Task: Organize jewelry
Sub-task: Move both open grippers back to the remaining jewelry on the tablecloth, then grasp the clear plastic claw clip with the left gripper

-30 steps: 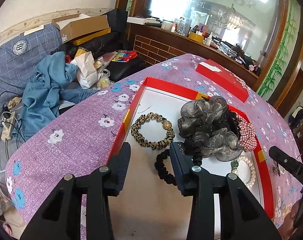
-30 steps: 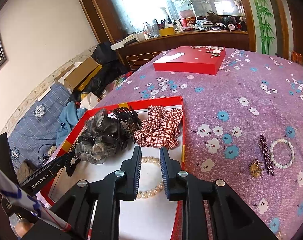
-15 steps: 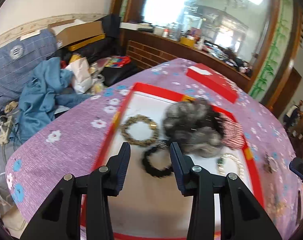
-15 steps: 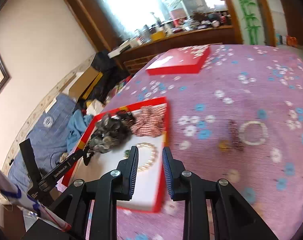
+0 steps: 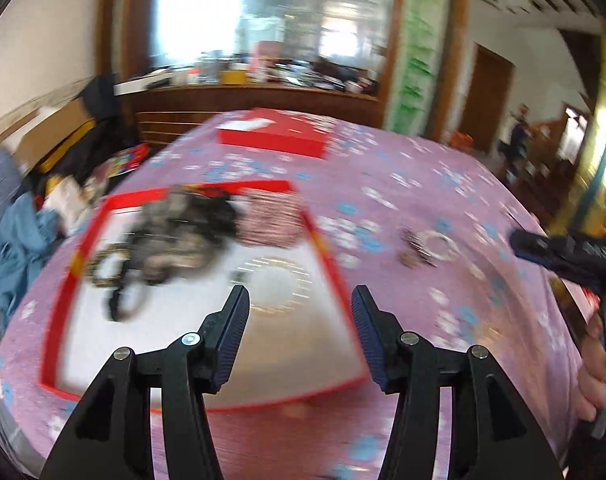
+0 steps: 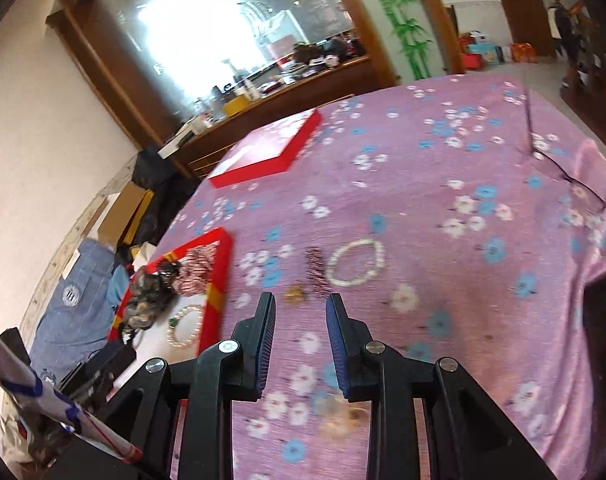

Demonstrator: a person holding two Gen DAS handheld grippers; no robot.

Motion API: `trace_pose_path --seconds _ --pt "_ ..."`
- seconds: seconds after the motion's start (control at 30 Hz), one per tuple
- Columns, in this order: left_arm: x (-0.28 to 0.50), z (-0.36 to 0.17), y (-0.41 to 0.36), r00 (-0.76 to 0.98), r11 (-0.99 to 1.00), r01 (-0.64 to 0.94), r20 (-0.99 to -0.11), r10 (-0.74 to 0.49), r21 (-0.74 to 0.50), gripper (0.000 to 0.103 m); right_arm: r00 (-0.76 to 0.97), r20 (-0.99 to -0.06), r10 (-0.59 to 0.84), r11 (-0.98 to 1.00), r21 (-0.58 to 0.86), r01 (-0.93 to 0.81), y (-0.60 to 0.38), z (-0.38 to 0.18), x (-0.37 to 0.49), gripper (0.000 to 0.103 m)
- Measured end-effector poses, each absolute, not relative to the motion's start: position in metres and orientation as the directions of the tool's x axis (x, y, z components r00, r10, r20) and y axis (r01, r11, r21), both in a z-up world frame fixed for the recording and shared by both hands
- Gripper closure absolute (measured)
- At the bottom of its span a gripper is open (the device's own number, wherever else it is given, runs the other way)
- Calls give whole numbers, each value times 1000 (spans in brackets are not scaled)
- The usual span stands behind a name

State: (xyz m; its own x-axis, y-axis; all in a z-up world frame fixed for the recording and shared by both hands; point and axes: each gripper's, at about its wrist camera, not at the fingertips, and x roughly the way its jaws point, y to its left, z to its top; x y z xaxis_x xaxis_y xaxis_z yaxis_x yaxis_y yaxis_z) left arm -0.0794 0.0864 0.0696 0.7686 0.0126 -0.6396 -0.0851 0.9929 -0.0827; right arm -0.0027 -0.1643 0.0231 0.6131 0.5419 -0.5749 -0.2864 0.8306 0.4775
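The right tool, spread and empty, is nearer the white bead bracelet lying just ahead beside what seems a dark beaded strand on the bench, outside the red tray.

Daylight glares white off the big mirror ahead, washing out its centre. The left view is smeared with motion blur; only my fingers stay sharp. The right view is clearer, mildly blurred. Fisheye bending curves both views toward dark corners.
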Motion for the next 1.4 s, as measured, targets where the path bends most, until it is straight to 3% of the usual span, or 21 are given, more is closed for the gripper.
trace_pose_path --seconds 0.23,0.5,0.63,0.93,1.03,1.13,1.4 --pt "-72 49 -5 730 994 108 -678 -89 -14 50 616 -605 505 855 448 -260 -192 1 -24 74" --pt "-61 29 -52 684 979 204 -716 -141 3 50 661 -604 446 869 470 -157 -225 -21 -25 71" --pt "-56 26 -67 662 965 260 -732 -163 20 32 647 -615 450 855 505 -114 -232 -28 -17 71" --pt "-18 8 -85 577 960 281 -800 -164 6 31 653 -610 449 843 531 -84 -240 -30 -17 71" --pt "-11 1 -83 547 962 273 -822 -157 -2 39 645 -615 454 845 527 -92 -237 -31 -17 71" --pt "-14 3 -84 558 959 285 -815 -159 8 60 643 -617 455 845 526 -94 -236 -31 -16 71" --pt "-14 22 -42 644 980 195 -747 -162 -44 61 651 -618 441 863 491 -118 -229 -28 -18 71"
